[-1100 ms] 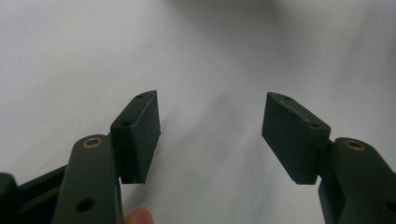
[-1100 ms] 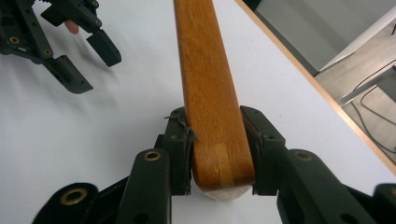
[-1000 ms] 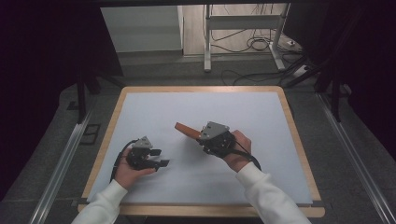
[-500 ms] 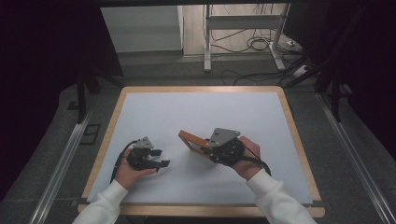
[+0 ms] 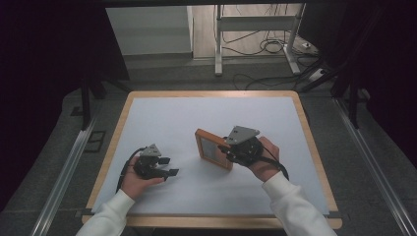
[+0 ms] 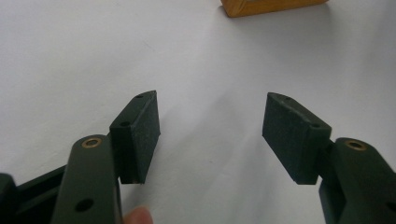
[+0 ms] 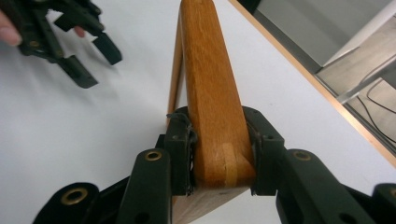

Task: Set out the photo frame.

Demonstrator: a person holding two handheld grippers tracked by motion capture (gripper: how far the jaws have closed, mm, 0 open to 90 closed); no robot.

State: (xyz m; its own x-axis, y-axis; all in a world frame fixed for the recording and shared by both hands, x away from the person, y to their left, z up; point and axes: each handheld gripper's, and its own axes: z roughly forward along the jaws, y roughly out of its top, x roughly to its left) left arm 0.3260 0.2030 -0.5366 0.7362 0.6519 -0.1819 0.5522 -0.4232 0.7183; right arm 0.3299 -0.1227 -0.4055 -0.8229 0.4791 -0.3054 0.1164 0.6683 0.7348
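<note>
We see a white table surface (image 5: 162,123) edged with a pale wooden border, at the centre of the high view. Right of centre, a wooden frame (image 5: 213,148) is warm orange-brown with a grey pane. The right gripper (image 5: 227,151) and left gripper (image 5: 169,167) are black, each topped with a grey plate. Both sleeves (image 5: 295,206) at the bottom edge are white. In the left gripper view, brass-coloured rivets dot the black jaws

Frame (image 5: 213,149) on table (image 5: 162,118), right of left claw (image 5: 167,167)
</note>
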